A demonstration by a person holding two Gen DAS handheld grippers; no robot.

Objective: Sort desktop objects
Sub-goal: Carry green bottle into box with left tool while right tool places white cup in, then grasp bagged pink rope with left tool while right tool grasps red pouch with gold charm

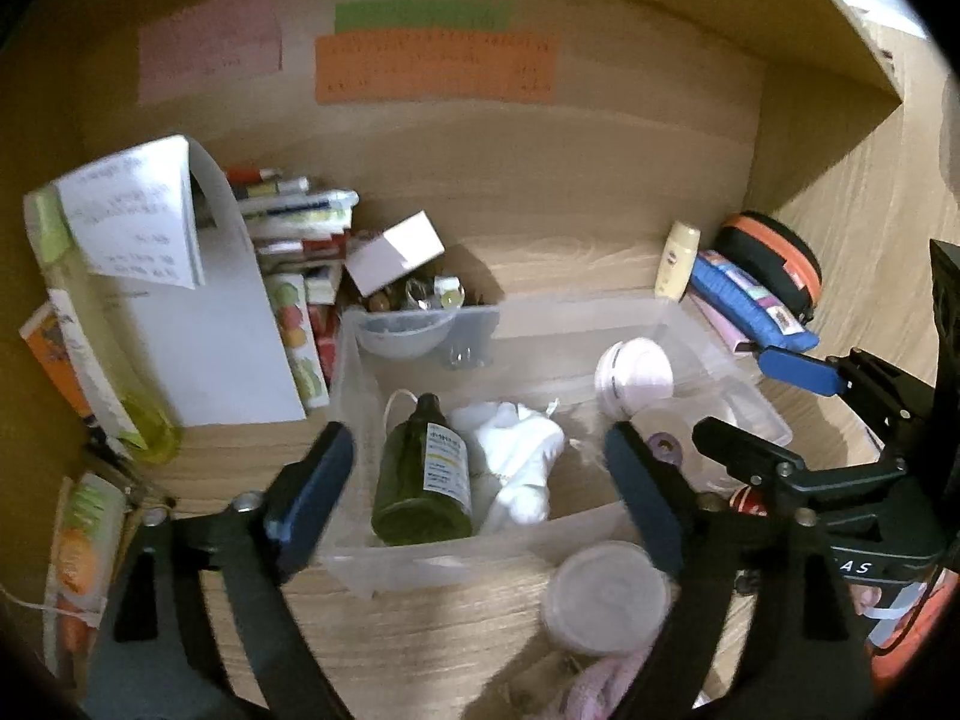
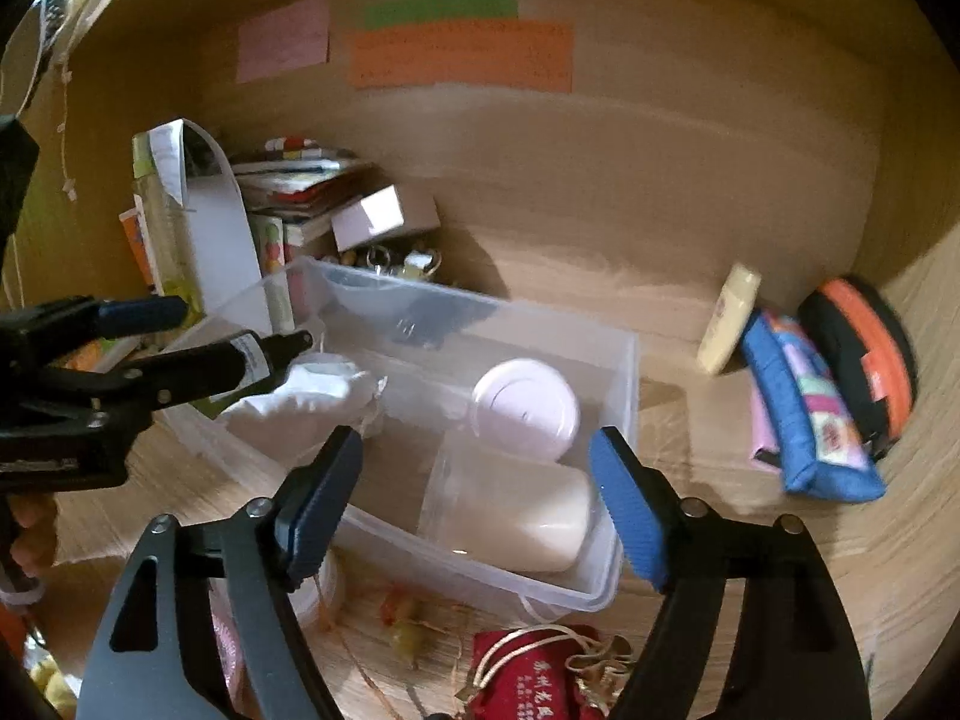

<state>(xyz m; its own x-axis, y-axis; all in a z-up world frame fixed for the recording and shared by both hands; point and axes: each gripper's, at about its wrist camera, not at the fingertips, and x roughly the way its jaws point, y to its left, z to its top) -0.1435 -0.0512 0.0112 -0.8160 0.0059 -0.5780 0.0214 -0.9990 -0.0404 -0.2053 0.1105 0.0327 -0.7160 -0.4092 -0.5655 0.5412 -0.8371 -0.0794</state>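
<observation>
1. A wooden desk (image 1: 420, 606) with a wooden back wall is seen; pink, green and orange paper notes (image 1: 435, 66) are stuck to the wall.
2. A clear plastic bin (image 1: 456, 558) is placed at the middle of the desk, between the fingers of both grippers in their own views.
3. A stack of books (image 1: 300, 222) and a curled white sheet (image 1: 204, 324) are found to the left of the bin.
4. The left gripper (image 1: 480, 480) is held above the near edge of the bin, its jaws spread wide and nothing gripped.
5. The right gripper (image 2: 480, 498) is held over the bin's right end, jaws likewise spread apart and unloaded.
6. A dark green bottle (image 1: 420, 480) is laid inside the bin, touching a white cloth bundle (image 1: 522, 468).
7. A round white lid (image 2: 525, 408) and a milky white bottle (image 2: 528, 516) are kept in the bin's right part.
8. A blue pencil case (image 2: 804, 414), an orange and black pouch (image 2: 864, 354) and a pale yellow tube (image 2: 729, 318) are lined up along the wall to the right.
9. A red pouch (image 2: 534, 672) is left on the desk before the bin.
</observation>
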